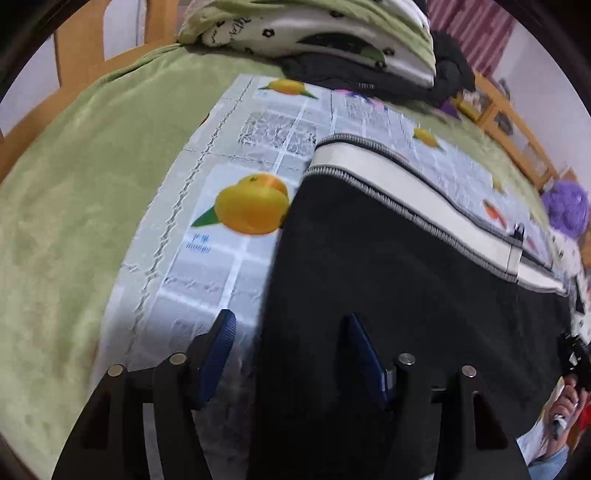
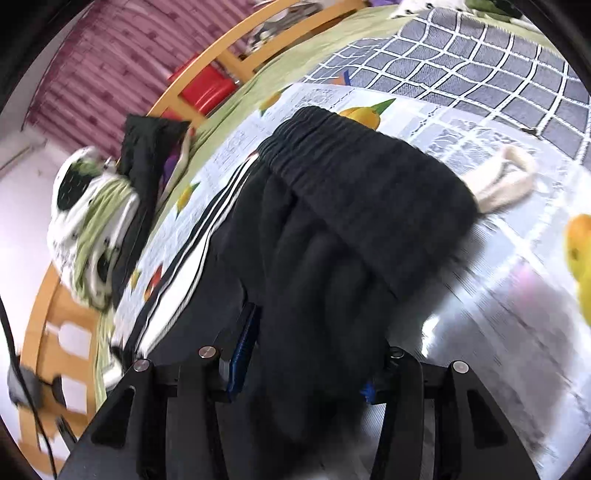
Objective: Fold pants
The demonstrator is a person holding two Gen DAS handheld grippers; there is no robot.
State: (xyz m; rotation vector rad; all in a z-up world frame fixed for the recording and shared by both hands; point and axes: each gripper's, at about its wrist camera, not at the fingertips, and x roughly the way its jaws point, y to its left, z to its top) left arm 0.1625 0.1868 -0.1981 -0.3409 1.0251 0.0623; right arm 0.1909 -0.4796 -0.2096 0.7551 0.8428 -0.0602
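Black pants (image 1: 388, 277) with a white side stripe (image 1: 406, 184) lie on a fruit-printed sheet (image 1: 207, 277). My left gripper (image 1: 291, 350) is open just above them and straddles their left edge: one blue pad is over the sheet, the other over the black cloth. In the right wrist view the pants (image 2: 351, 221) are bunched, with the elastic waistband (image 2: 369, 177) and a white drawstring (image 2: 506, 181) at the far end. My right gripper (image 2: 306, 369) is open, with a thick fold of the black fabric between its fingers. That fold hides most of the right pad.
The sheet lies on a green blanket (image 1: 74, 184) on a wooden-framed bed (image 1: 74, 55). Piled bedding and dark clothes (image 1: 314, 29) sit at the far end. A grey checked blanket (image 2: 461, 62) lies beyond the waistband. A hand (image 1: 569, 398) shows at the right edge.
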